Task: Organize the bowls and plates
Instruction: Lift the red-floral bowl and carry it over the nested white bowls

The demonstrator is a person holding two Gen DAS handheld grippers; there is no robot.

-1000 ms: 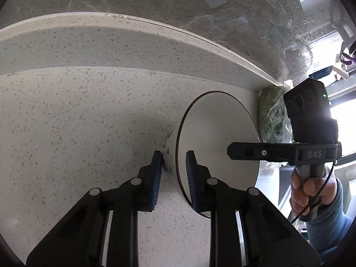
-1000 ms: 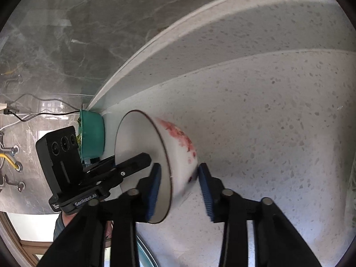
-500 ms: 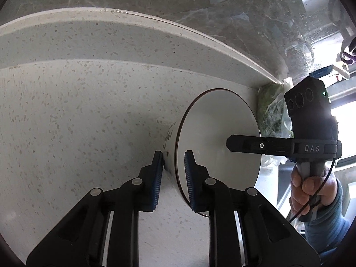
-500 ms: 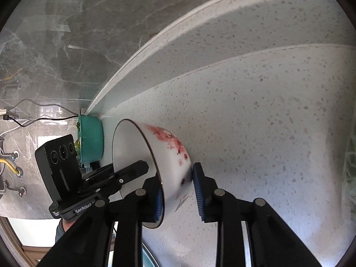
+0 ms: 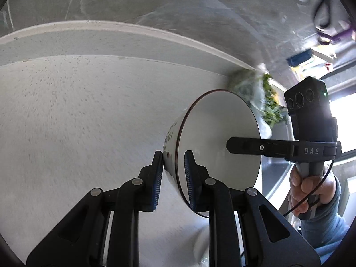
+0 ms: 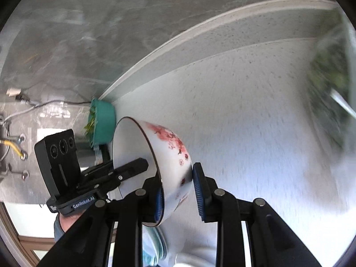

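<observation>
White ceramic, dark rim, red blossoms on the outside: that's the bowl (image 5: pixel 219 138), and it's pinched from both sides at once. Compared with a second ago, it's been lifted clear of the speckled counter (image 5: pixel 77 115). The counter now looks smeared with motion blur in both views, and more of what's below is seen, including a pale rounded edge under the bowl in the left view and a stack of dishes (image 6: pixel 155 242) at the bottom of the right view. The greens (image 5: pixel 264 102) by the wall are also seen further in from the edge than before.

The bowl is held on its side, mouth turned toward the right hand (image 5: pixel 311 191). The left gripper (image 5: pixel 172 173) is clamped on the near rim, one pad outside the wall and one inside. The right gripper (image 6: pixel 175 187) is closed on the opposite rim the same way, with the flowered wall between its blue pads. A teal tub (image 6: pixel 104 122) is seen against the backsplash behind the bowl, well apart from it.
</observation>
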